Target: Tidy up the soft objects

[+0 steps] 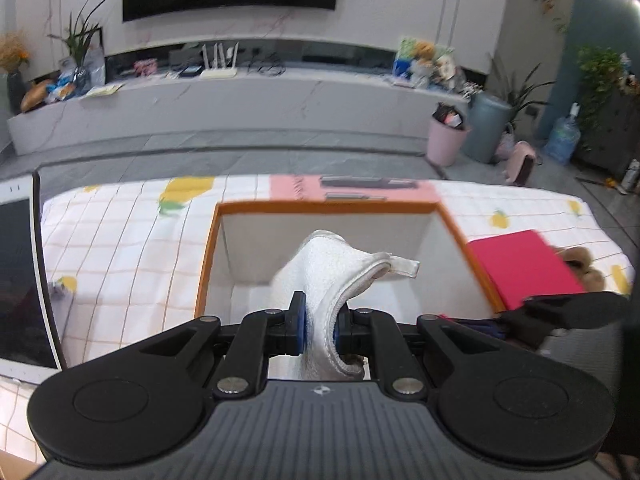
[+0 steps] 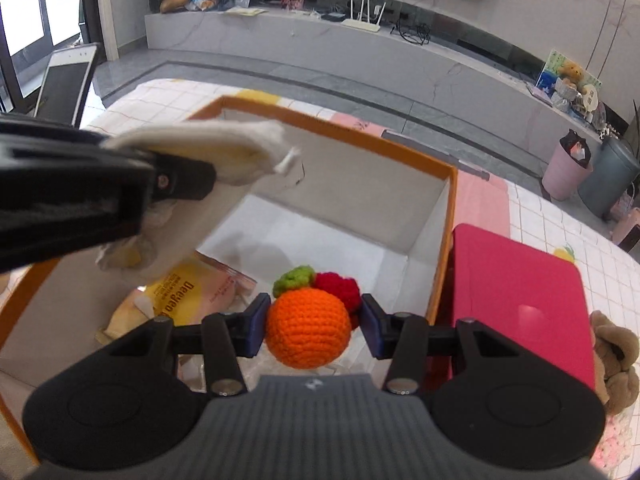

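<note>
An open orange-rimmed box (image 1: 328, 207) with white walls stands on the checked tablecloth; it also shows in the right wrist view (image 2: 450, 184). My left gripper (image 1: 320, 330) is shut on a white towel cloth (image 1: 336, 268) and holds it above the box; it also shows in the right wrist view (image 2: 224, 148). My right gripper (image 2: 314, 324) is shut on an orange crochet fruit (image 2: 306, 326) with a green leaf and red part, over the box's near right part. A yellow and pink soft packet (image 2: 180, 296) lies inside the box.
A red flat lid (image 2: 520, 292) lies right of the box, with a brown plush toy (image 2: 616, 356) beside it. A tablet (image 1: 20, 280) stands at the left. A pink mat with dark remotes (image 1: 368, 182) lies behind the box.
</note>
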Tool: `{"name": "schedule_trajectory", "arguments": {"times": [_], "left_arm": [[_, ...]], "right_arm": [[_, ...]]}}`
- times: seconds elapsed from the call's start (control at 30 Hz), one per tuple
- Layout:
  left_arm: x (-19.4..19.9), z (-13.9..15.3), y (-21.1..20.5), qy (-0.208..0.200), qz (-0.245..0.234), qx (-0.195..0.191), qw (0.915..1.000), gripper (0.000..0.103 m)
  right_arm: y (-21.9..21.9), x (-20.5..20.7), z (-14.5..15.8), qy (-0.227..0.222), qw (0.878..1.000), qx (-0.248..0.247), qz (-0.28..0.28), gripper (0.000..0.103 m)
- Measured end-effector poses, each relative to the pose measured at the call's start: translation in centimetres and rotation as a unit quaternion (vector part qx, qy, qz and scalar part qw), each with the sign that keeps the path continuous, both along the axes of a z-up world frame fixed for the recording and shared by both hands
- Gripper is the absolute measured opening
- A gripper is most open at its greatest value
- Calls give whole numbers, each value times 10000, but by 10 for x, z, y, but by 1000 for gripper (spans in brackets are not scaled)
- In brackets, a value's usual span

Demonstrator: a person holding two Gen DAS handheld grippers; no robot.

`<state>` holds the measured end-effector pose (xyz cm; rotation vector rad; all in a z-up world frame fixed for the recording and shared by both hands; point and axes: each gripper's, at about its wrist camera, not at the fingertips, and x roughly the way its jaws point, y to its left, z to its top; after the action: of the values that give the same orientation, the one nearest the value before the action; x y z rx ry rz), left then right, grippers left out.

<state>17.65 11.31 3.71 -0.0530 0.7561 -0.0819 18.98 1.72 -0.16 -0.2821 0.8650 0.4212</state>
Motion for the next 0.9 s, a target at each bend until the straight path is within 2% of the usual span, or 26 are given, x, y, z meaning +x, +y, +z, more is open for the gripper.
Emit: {"name": "schedule_trajectory", "arguments": {"times": [0.13, 0.2, 0.33, 0.4, 0.43, 0.47, 0.53, 0.6, 0.67, 0.73, 0.83, 0.9], "left_arm": [[9, -12, -3, 1, 76, 25, 10000, 14], [16, -18, -6, 135, 150, -38, 9998, 15], [27, -33, -7, 353, 177, -375, 9985, 23], [28, -35, -5, 321, 250, -504, 9979, 25], [29, -36, -3, 262, 314, -547, 9977, 31], [29, -36, -2, 218, 320, -574, 9976, 47], [28, -35, -1, 191, 181, -646, 9976, 69], [26, -34, 0, 188, 46, -716, 9972, 73], [23, -29, 4, 87, 61, -837, 9964, 85], [17, -18, 8, -126, 267, -939, 9951, 86], [0, 0, 18, -236, 406, -1007, 9938, 87], [-18, 11, 24, -311, 384, -898, 9947, 87]], "right_arm": [[2, -3, -4, -90, 9997, -127, 163, 47], [5, -9, -5, -150, 9994, -220, 200, 47], [4, -11, -5, -223, 9990, -296, 233, 47], [2, -12, -4, -217, 9990, -294, 258, 47], [2, -13, -4, -217, 9990, -298, 271, 47], [2, -13, -4, -225, 9989, -306, 279, 47], [2, -15, -3, -244, 9988, -319, 288, 47], [5, -14, -1, -253, 9988, -324, 263, 47], [4, -12, 1, -231, 9991, -286, 214, 47], [3, -11, 4, -219, 9992, -274, 192, 48], [3, -10, 8, -251, 9990, -340, 141, 48], [3, -8, 10, -276, 9988, -372, 171, 48]]}}
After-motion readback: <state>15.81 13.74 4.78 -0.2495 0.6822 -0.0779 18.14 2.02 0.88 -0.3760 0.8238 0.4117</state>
